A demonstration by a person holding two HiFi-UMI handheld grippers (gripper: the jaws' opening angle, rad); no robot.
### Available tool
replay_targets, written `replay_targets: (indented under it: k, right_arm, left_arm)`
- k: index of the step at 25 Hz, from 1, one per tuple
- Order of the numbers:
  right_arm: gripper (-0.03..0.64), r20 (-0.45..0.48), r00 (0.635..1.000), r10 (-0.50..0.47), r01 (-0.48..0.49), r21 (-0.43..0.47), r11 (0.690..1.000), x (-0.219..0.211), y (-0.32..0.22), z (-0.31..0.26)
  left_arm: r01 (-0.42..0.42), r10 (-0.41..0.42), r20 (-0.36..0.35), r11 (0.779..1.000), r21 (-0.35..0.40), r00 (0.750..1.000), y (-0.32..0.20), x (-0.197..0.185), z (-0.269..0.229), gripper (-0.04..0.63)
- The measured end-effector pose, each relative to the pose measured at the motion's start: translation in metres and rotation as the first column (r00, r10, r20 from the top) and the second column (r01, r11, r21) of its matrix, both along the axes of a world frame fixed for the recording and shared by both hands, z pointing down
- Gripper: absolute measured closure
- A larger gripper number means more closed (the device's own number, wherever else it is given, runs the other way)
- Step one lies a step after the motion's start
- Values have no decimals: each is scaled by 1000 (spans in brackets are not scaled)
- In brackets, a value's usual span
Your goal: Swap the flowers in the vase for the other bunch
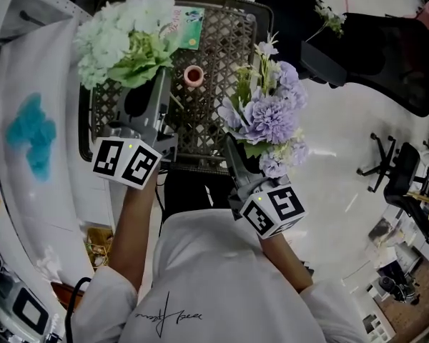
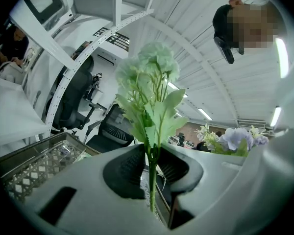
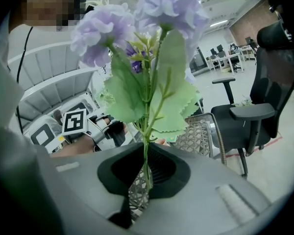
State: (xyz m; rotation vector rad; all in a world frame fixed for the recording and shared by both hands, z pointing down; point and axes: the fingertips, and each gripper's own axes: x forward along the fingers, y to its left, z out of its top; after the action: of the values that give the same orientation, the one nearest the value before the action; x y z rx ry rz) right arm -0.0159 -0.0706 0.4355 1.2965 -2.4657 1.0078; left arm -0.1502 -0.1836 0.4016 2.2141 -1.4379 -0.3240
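Observation:
My left gripper (image 1: 159, 84) is shut on the stems of a pale green-white flower bunch (image 1: 125, 38), held above the left part of a lattice table (image 1: 222, 63). In the left gripper view the green stem (image 2: 151, 180) runs up between the pressed pads of this gripper (image 2: 149, 166). My right gripper (image 1: 235, 152) is shut on the stem of a purple flower bunch (image 1: 272, 116), held over the table's right front corner. The right gripper view shows that stem (image 3: 146, 155) pinched between the gripper's (image 3: 146, 169) pads. A small pink round vase mouth (image 1: 193, 75) sits on the table between the two bunches, with nothing in it.
A printed card (image 1: 191, 27) lies at the table's far side. A white surface with a blue patch (image 1: 32, 134) runs along the left. Black office chairs (image 1: 386, 56) stand on the pale floor to the right, and one chair (image 3: 255, 111) shows close in the right gripper view.

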Motion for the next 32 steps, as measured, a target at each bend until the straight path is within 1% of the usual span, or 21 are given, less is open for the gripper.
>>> replay_targets:
  k: [10, 15, 23, 28, 32]
  right_arm:
    - [588, -4, 1000, 30, -30, -20, 999, 8, -8, 9]
    - [586, 5, 1000, 29, -28, -47, 998, 16, -22, 13]
    - [588, 1, 999, 35, -35, -58, 998, 14, -25, 25]
    - [586, -2, 999, 34, -35, -67, 997, 15, -24, 24]
    - [588, -25, 999, 26, -27, -54, 998, 15, -26, 25]
  left_arm:
    - [-11, 11, -1, 1000, 15, 1000, -16, 5, 8, 522]
    - [1, -1, -16, 1000, 15, 1000, -39, 13, 9, 523]
    - [0, 1, -14, 1000, 31, 1000, -55, 14, 19, 523]
    - [-1, 1, -1, 999, 42, 1000, -58, 17, 18, 523]
    - [0, -1, 16, 999, 41, 1000, -63, 17, 23, 523]
